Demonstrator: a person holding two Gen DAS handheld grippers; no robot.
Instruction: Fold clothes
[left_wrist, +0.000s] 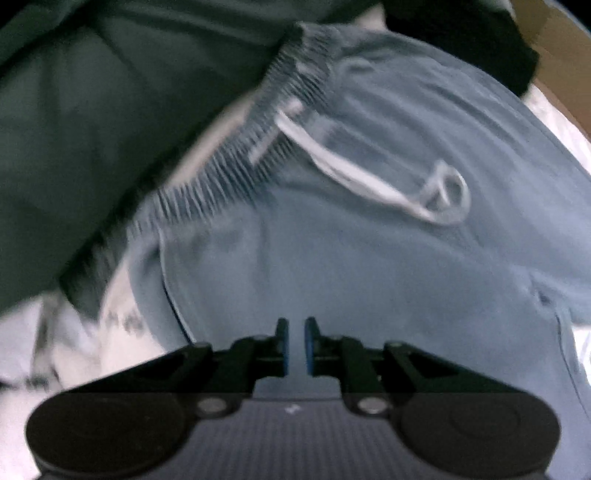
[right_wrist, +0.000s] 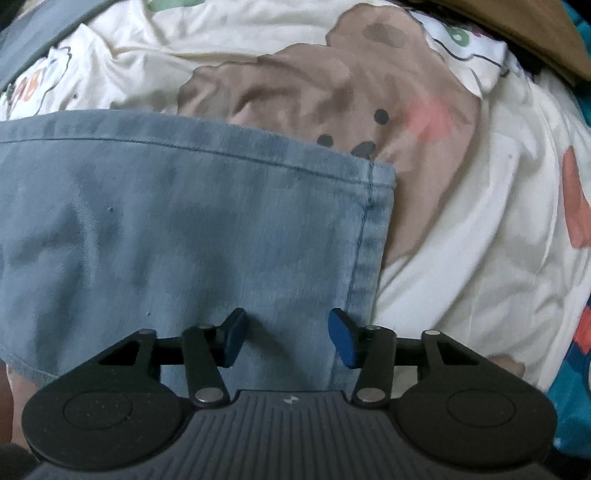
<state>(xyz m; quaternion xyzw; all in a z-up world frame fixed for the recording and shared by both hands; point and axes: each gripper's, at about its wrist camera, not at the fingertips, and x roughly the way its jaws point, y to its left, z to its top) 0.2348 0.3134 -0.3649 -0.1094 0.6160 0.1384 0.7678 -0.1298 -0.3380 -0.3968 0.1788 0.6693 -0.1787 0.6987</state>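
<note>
Left wrist view, blurred. Your left gripper has its blue pads drawn narrow, only a thin slit between them. Light blue cloth shows through the slit, but you cannot tell from this view whether the pads pinch it or merely hang above it. The light blue shorts fill most of the view just ahead of the fingers. Their gathered elastic waistband runs diagonally from upper middle to lower left. A white drawstring lies across the front and ends in a loop toward the right. A dark green garment sits along the waistband on the upper left, its edge touching or overlapping it. White bedding shows at lower left and far right.

Right wrist view, sharper. Your right gripper stands wide, holding nothing, blue pads spread above the leg end of the shorts. The stitched hem runs across the upper part of the cloth; a side seam drops down near the right pad. The shorts lie flat on a cream bedsheet printed with a brown bear, the hem corner covering part of the bear's face.
</note>
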